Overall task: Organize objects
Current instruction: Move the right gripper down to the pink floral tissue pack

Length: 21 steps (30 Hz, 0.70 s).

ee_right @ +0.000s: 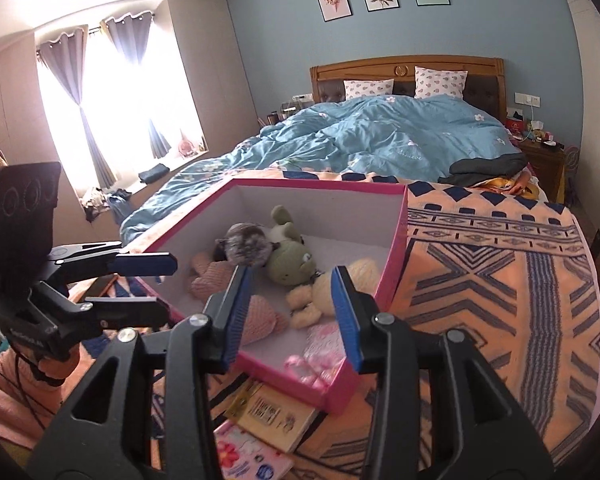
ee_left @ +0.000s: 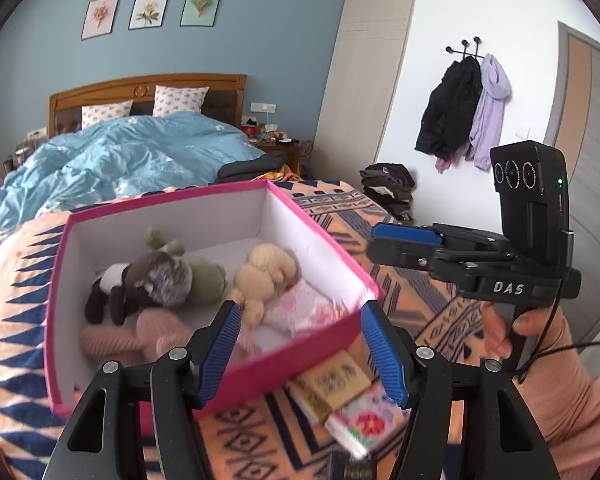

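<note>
A pink box [ee_left: 300, 354] with a white inside sits on the patterned blanket; it also shows in the right wrist view [ee_right: 398, 240]. Inside lie several plush toys: a brown-and-white one [ee_left: 148, 282], a green frog [ee_right: 292, 266], a cream one [ee_left: 262, 274] and pink ones [ee_right: 260, 320]. My left gripper [ee_left: 300, 354] is open and empty, its jaws over the box's near wall. My right gripper [ee_right: 290, 316] is open and empty above the box's near corner. Each gripper shows from the side in the other view [ee_left: 404, 246], [ee_right: 140, 280].
Two small books, one tan [ee_left: 336, 386] and one flowered [ee_left: 366, 420], lie on the blanket [ee_right: 500, 280] just in front of the box. A blue duvet [ee_right: 380, 136] covers the far bed. Dark folded clothes [ee_right: 488, 168] lie at the right.
</note>
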Available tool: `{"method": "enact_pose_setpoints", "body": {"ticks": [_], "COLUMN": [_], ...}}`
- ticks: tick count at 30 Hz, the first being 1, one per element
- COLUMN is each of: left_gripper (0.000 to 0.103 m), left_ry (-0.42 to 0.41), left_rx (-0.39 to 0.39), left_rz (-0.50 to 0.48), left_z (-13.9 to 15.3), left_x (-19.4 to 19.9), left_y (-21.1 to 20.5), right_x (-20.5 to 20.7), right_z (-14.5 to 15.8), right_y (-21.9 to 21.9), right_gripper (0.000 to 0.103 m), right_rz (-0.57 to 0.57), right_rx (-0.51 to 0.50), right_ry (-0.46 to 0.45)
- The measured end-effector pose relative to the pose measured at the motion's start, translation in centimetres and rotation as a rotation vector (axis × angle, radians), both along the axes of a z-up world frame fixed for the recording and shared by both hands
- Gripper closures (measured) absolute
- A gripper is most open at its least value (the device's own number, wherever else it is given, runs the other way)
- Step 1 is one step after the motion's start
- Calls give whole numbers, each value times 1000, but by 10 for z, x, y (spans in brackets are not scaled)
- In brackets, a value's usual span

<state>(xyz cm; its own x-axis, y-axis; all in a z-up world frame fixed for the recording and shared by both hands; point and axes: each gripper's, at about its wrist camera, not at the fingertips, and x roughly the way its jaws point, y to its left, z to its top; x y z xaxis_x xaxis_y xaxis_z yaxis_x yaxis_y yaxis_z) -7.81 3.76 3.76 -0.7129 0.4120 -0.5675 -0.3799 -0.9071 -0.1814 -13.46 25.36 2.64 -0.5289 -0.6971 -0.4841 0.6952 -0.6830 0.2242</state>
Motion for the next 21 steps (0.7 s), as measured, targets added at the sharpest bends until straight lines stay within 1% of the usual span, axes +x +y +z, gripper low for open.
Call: {"method": "enact_pose_setpoints", "body": {"ticks": [3, 5, 8, 10, 12, 15, 18, 21], "left_gripper": [38, 38, 38, 38, 38, 38, 38, 38], "left_ry": [-19, -52, -105, -142, -185, -229, -266, -278], "left_rx": [-8, -1, -19, -34, -42, -58, -49, -85], "left_rz": [-24, -47, -69, -82, -88, -96, -116, -109], "left_z": [-11, -23, -46, -61, -76, -93, -105, -115], "left_x": [18, 26, 35, 39, 41, 44, 45, 45], "left_y": [2, 6, 14, 20, 25, 30, 33, 40], "right_x": [20, 29, 40, 46, 51, 55, 58, 58], "right_z": [-11, -21, -41, -57, -71, -87, -97, -105], "right_y": [9, 13, 19, 21, 24, 27, 30, 31], "right_gripper": [60, 60, 60, 60, 60, 60, 60, 59], "right_rz": [12, 13, -1, -10, -19, -39, -54, -71], "right_rx": [-10, -22, -21, -16, -5, 2, -3, -2], "right_ry": [-21, -52, -117, -167, -204, -251, -278, -304]}}
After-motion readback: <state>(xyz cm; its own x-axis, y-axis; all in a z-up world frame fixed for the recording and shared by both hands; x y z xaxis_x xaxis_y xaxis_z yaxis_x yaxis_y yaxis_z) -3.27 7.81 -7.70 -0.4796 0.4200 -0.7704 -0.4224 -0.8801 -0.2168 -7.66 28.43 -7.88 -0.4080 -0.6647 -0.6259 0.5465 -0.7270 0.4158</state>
